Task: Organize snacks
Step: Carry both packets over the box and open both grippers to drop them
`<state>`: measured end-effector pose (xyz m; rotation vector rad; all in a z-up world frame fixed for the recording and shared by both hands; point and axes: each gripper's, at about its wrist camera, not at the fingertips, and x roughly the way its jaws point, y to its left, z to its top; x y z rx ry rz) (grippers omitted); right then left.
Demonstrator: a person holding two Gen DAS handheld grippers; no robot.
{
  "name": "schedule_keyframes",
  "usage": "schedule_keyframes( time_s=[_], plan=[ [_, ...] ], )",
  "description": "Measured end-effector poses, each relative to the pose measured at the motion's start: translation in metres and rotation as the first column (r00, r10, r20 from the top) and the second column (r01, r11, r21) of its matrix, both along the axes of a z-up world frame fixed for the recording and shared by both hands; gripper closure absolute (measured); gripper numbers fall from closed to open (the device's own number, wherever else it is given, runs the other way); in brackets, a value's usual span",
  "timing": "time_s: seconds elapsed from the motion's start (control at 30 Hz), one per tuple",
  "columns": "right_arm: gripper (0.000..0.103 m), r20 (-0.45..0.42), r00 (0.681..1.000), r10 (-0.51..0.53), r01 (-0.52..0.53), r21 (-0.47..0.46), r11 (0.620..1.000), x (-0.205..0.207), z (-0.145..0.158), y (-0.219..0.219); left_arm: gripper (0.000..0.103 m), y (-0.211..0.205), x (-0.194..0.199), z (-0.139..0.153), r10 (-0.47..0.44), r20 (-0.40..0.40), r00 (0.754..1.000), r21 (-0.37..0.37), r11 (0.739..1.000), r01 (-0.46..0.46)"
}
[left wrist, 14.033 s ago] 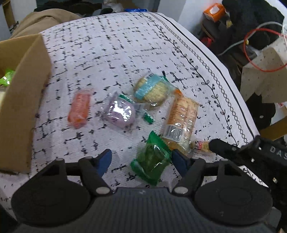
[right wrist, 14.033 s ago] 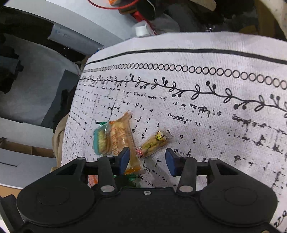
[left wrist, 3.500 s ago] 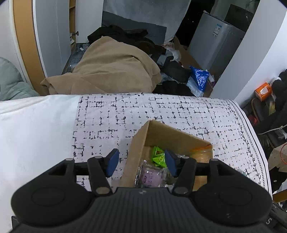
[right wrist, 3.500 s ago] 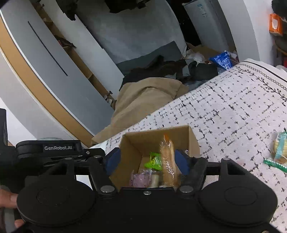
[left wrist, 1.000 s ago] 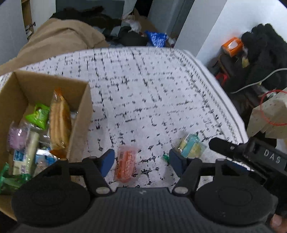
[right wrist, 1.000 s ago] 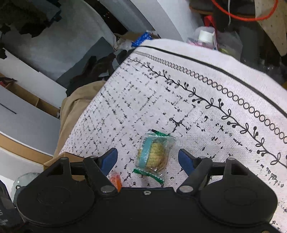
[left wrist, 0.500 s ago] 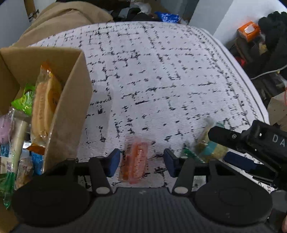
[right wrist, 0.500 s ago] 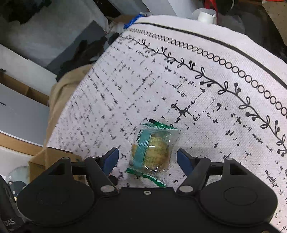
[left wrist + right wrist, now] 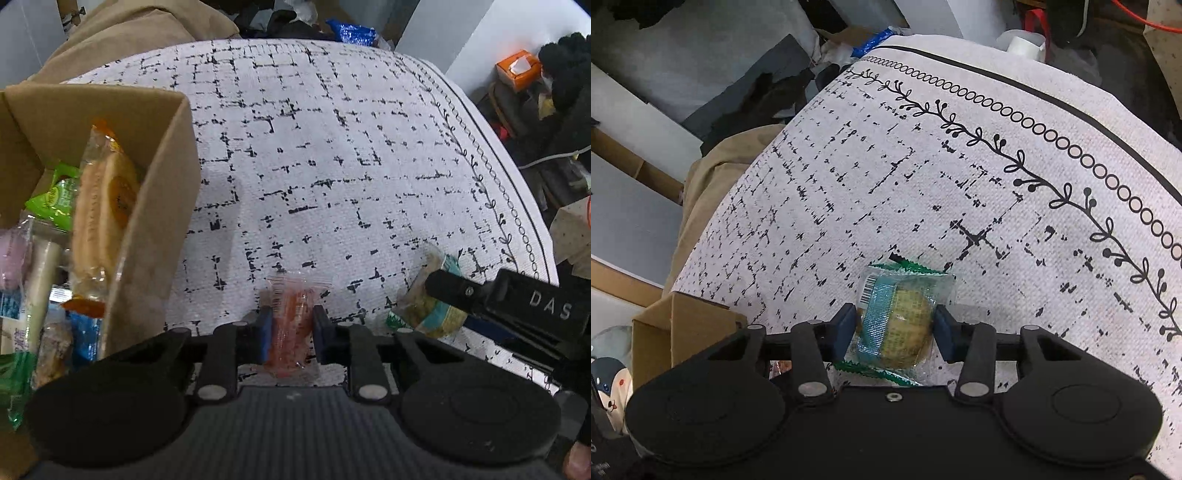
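Because both packets go into the cardboard box (image 9: 147, 229) at nine o'clock, I have my left claw (image 9: 291, 328) pinched shut on the orange snack packet (image 9: 295, 314) and my right claw (image 9: 895, 330) pinched shut on the teal-wrapped biscuit (image 9: 901, 321).

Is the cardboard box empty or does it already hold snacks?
It holds snacks: the cardboard box shows an orange-edged cracker pack, a green packet and others inside.

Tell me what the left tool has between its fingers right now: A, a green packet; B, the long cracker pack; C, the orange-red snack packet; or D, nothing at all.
C. In the left wrist view the left tool has both blue pads closed against the sides of the orange-red snack packet, which lies on the patterned cloth beside the cardboard box.
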<state>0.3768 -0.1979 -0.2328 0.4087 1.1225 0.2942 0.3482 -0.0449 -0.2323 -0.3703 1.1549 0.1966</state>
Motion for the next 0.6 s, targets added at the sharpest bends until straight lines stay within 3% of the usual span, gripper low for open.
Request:
schedule_keyframes(
  time_s=[0.6],
  plan=[
    [0.059, 0.167, 0.986, 0.022, -0.042, 0.119, 0.992, -0.041, 0.053, -0.016, 0.082, -0.009, -0.035, 0.071, 0.012, 0.148, 0.989, 0.069, 0.997, -0.022]
  ],
)
